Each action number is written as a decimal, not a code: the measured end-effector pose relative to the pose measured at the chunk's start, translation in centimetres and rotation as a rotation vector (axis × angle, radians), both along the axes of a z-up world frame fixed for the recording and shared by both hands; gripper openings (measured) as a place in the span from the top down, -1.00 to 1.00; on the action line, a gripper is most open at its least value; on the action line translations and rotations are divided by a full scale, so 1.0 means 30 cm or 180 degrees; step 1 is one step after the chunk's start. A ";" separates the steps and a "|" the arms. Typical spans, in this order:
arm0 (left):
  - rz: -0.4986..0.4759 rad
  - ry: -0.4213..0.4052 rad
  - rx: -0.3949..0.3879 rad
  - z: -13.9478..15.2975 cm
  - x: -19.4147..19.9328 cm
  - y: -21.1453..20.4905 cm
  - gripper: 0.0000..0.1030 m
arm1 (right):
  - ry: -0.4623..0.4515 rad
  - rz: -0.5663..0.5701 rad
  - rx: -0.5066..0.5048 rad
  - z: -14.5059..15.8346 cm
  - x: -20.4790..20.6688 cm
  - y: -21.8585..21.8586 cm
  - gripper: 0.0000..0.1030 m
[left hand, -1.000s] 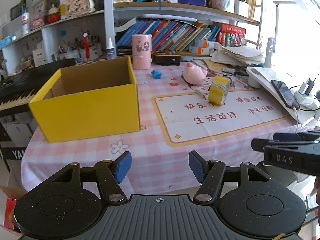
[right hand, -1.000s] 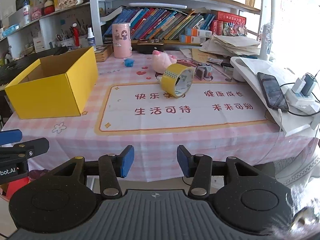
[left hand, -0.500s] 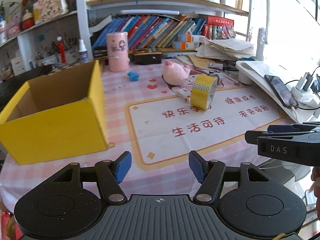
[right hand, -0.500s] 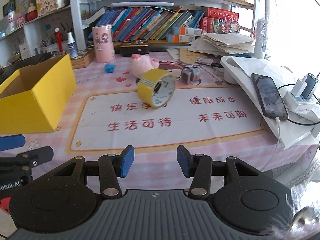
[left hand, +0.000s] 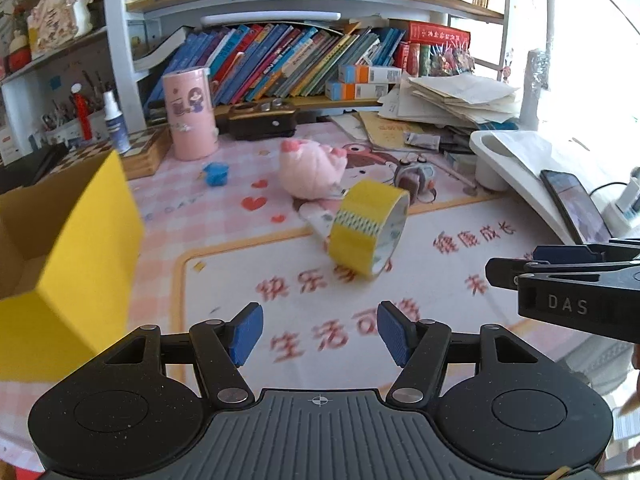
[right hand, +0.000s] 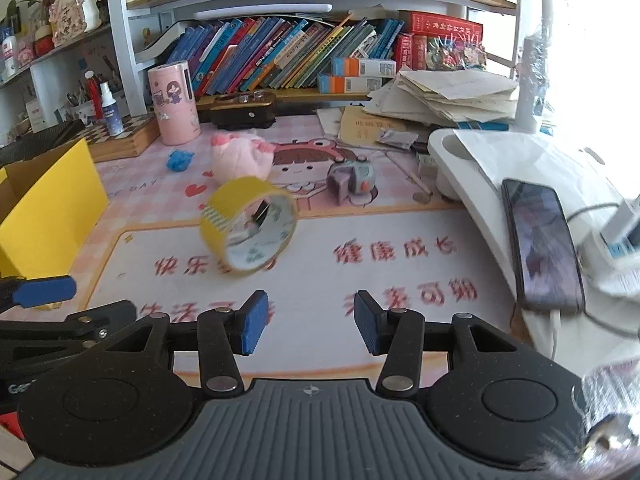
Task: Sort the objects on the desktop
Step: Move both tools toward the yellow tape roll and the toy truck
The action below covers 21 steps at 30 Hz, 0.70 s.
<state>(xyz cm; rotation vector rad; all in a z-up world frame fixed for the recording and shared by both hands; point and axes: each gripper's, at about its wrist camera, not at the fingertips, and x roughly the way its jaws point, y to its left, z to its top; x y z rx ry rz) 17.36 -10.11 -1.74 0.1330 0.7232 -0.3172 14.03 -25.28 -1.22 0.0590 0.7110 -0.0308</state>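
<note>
A yellow tape roll (left hand: 368,228) (right hand: 250,228) stands on edge on the desk mat, just ahead of both grippers. Behind it lie a pink plush pig (left hand: 312,170) (right hand: 240,156), a small blue toy (left hand: 216,173) (right hand: 179,160) and a grey gadget (left hand: 416,174) (right hand: 354,178). An open yellow box (left hand: 68,248) (right hand: 48,200) sits at the left. My left gripper (left hand: 319,333) is open with nothing between its blue pads, hovering over the mat. My right gripper (right hand: 308,322) is open and holds nothing; it shows at the right edge of the left wrist view.
A pink canister (left hand: 190,114) and a dark case (left hand: 260,120) stand at the back under bookshelves. Stacked papers (left hand: 452,98), a white stand (right hand: 500,168) with a phone (right hand: 540,240) and a charger cable crowd the right side.
Both grippers have moved forward over the desk toward the tape roll, which looks larger and nearer. The yellow box has slid toward the left edge of both views. Jaw gaps are unchanged.
</note>
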 end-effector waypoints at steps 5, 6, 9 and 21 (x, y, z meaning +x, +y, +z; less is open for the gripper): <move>0.0057 -0.0026 0.0022 -0.022 0.084 -0.084 -0.23 | 0.0001 0.0093 0.0018 0.001 0.076 -0.099 0.12; 0.0066 -0.0023 0.0038 -0.029 0.103 -0.099 -0.23 | -0.0003 0.0110 0.0021 0.001 0.090 -0.117 0.12; 0.0090 -0.0004 0.0081 -0.049 0.157 -0.142 -0.22 | -0.0007 0.0161 0.0023 -0.001 0.133 -0.164 0.12; -0.0007 0.0029 0.0219 -0.111 0.318 -0.250 -0.22 | -0.0004 0.0290 0.0035 -0.008 0.247 -0.267 0.11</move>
